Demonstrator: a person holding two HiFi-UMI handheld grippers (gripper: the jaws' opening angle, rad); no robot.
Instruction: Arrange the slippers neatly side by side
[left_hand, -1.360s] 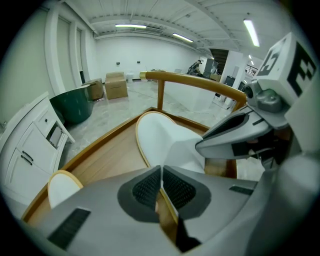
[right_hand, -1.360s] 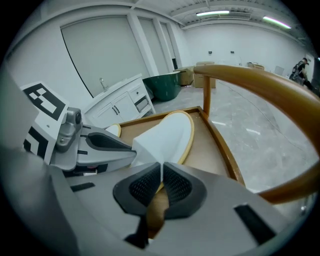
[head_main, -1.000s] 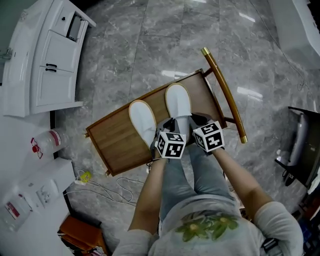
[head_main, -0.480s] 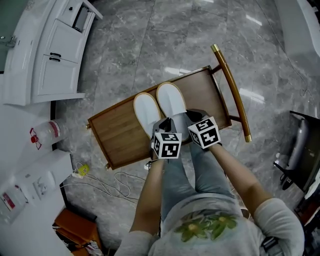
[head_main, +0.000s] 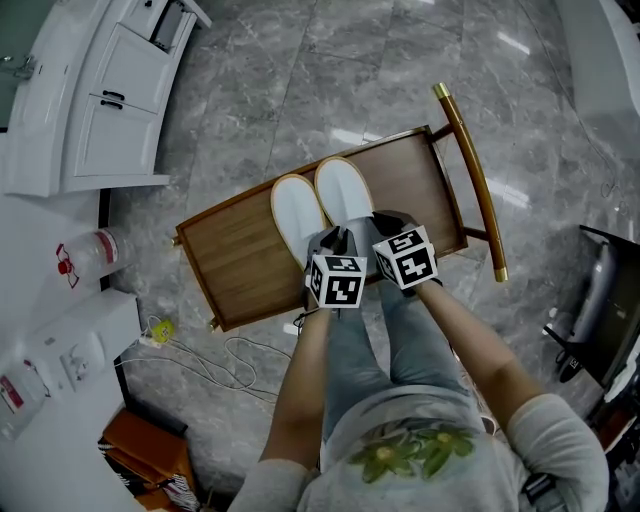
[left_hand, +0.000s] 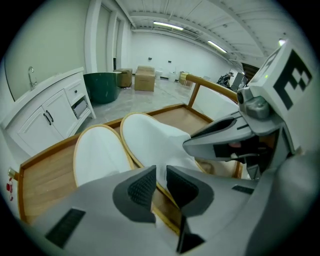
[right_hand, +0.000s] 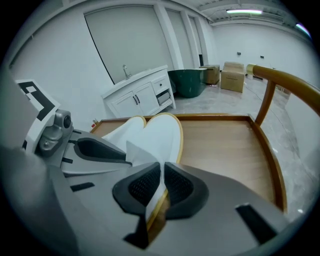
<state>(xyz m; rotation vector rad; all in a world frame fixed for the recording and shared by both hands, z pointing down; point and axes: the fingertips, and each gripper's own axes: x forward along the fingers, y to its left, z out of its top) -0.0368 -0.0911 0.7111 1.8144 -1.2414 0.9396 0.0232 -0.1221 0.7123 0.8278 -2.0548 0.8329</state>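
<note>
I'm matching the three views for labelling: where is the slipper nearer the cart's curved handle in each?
Head view: right slipper, centre, on the cart.
Left gripper view: centre, right of the left slipper.
Right gripper view: centre, right of the left slipper.
Shared landmark: curved handle, right of it in all three.

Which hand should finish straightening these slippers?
Right, probably: the right gripper pinches the edge of the right white cloth slipper; the left gripper has just been opening, a slipper's edge loose between its fingers.

A rimmed wooden platform (head_main: 235, 262) stands on the grey marble floor (head_main: 300, 80). On its boards lie a white slipper (head_main: 295, 215) and a second slipper (head_main: 345, 195), touching side by side, toward the near edge.
</note>
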